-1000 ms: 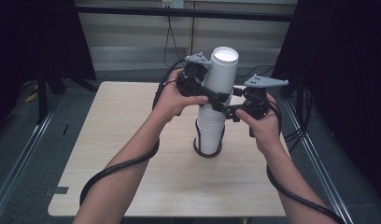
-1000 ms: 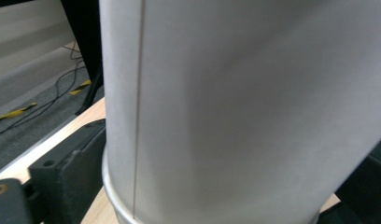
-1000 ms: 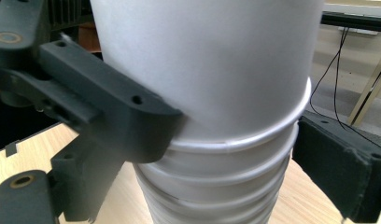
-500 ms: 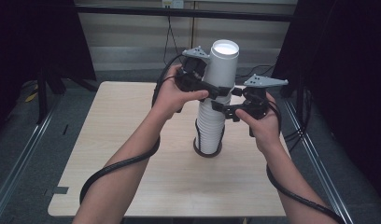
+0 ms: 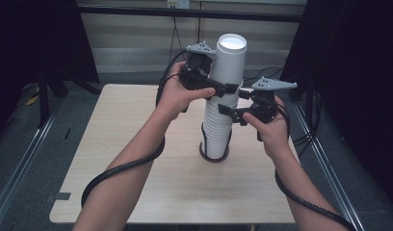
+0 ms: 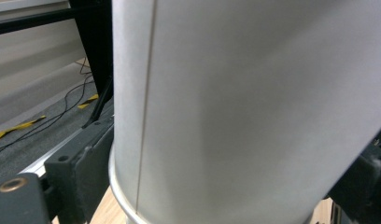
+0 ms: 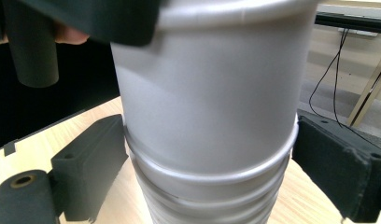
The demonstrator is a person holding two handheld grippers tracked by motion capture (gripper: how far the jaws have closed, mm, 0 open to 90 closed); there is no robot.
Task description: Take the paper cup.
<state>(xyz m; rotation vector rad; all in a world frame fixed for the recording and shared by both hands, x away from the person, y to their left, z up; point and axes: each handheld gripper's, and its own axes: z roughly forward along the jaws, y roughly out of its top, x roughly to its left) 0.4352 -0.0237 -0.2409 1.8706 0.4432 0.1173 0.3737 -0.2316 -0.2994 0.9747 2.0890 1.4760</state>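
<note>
A tall stack of white paper cups (image 5: 215, 130) stands in a dark ring (image 5: 206, 155) at the middle of the wooden table (image 5: 137, 144). The top cup (image 5: 229, 62) sticks up out of the stack. My left gripper (image 5: 227, 85) is shut on this top cup (image 6: 244, 107); its jaws have just been closing, and both pads press on the cup's sides. Lower down, my right gripper (image 5: 231, 109) is shut on the stack (image 7: 212, 140), with a black pad against each side at the rolled rims.
A black cable (image 5: 122, 166) trails from each gripper across the table and off its front edge. Dark stands and curtains flank the table. More cables lie on the floor behind it.
The left gripper's jaws have closed on the top cup, and cup and gripper have risen a little out of the stack. The right gripper has stayed where it was.
</note>
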